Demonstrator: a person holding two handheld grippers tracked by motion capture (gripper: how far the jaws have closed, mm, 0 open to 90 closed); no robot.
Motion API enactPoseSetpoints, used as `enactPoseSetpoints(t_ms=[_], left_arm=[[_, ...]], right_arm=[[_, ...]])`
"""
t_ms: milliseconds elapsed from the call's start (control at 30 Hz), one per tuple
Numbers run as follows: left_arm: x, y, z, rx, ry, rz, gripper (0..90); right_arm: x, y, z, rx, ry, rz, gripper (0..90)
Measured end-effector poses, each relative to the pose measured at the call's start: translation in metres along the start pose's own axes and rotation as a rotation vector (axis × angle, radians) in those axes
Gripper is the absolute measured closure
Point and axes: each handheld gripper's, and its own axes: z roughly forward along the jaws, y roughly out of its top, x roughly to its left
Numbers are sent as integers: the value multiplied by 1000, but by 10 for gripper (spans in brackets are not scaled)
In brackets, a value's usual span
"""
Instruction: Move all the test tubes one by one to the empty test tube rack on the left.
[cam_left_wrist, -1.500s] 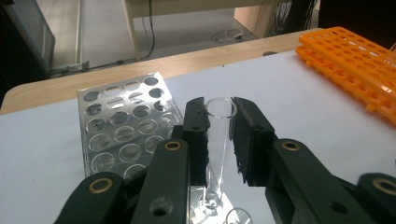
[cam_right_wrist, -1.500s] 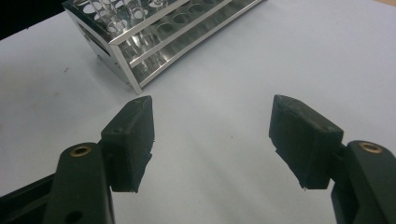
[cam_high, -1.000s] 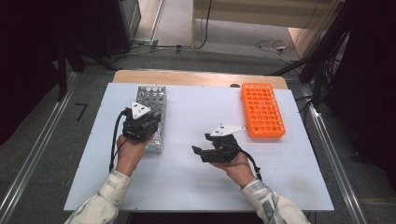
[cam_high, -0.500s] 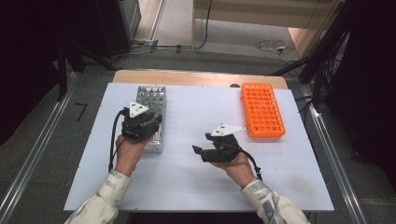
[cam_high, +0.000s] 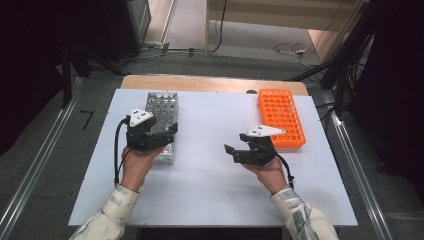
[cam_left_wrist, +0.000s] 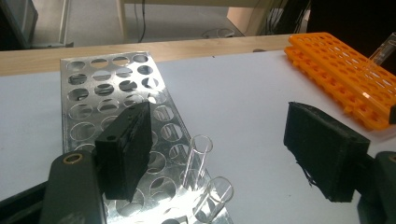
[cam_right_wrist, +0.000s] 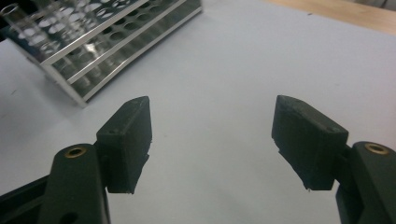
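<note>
Fingers (cam_left_wrist: 125, 154) of the left gripper (cam_left_wrist: 224, 154), just opening, straddle thin glass tubes (cam_left_wrist: 196, 161) in the steel rack (cam_left_wrist: 100, 93); right gripper (cam_right_wrist: 212, 140) gapes empty. Light, slick, breakable: grip mid-tube, gently.

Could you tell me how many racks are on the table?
2: the metal rack at the left under the left gripper, and the orange rack at the right.

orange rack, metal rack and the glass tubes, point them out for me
orange rack (cam_high: 281, 118), high view, middle of its top.
metal rack (cam_left_wrist: 93, 100), left gripper view, perforated top plate.
glass tubes (cam_left_wrist: 197, 158), left gripper view, one tube's wall.
</note>
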Motion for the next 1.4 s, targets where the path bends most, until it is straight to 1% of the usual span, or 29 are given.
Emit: enactPoseSetpoints(t_ms=[100, 233, 367, 433, 533, 700, 800, 867, 967, 1033, 1167, 1267, 1333, 1400], left_arm=[[-2, 0, 0, 0, 4, 15, 231], [-2, 0, 0, 4, -3, 12, 213], [-3, 0, 0, 7, -6, 14, 193], [-3, 0, -1, 3, -7, 14, 192], [-4, -1, -1, -3, -4, 17, 192], [-3, 0, -2, -5, -4, 19, 192], [-2, 0, -2, -12, -3, 15, 192], [-2, 0, -3, -14, 0, 12, 193], [-2, 0, -2, -14, -3, 11, 193], [-3, 0, -2, -14, -7, 13, 193], [-3, 0, -1, -10, -11, 14, 194], [-2, 0, -1, -11, -12, 11, 195], [-2, 0, -1, -9, -9, 12, 195], [-1, 0, -1, -9, -9, 9, 195]], right_arm=[[-13, 1, -8, -16, -37, 23, 271], [-31, 3, -17, -28, -88, 47, 269], [-50, 2, -23, -29, -147, 84, 264], [-60, 0, -25, -21, -176, 102, 264], [-74, -2, -29, -26, -224, 121, 264], [-93, -6, -28, -40, -339, 133, 284], [-106, -9, -25, -38, -386, 159, 307], [-114, -11, -22, -38, -404, 173, 332], [-122, -12, -16, -34, -431, 186, 382], [-124, -12, -12, -38, -456, 177, 425], [-127, -9, -3, -35, -476, 163, 480], [-132, -7, 3, -27, -486, 168, 523], [-134, -7, 7, -25, -501, 168, 553], [-137, -7, 11, -10, -509, 169, 574]])
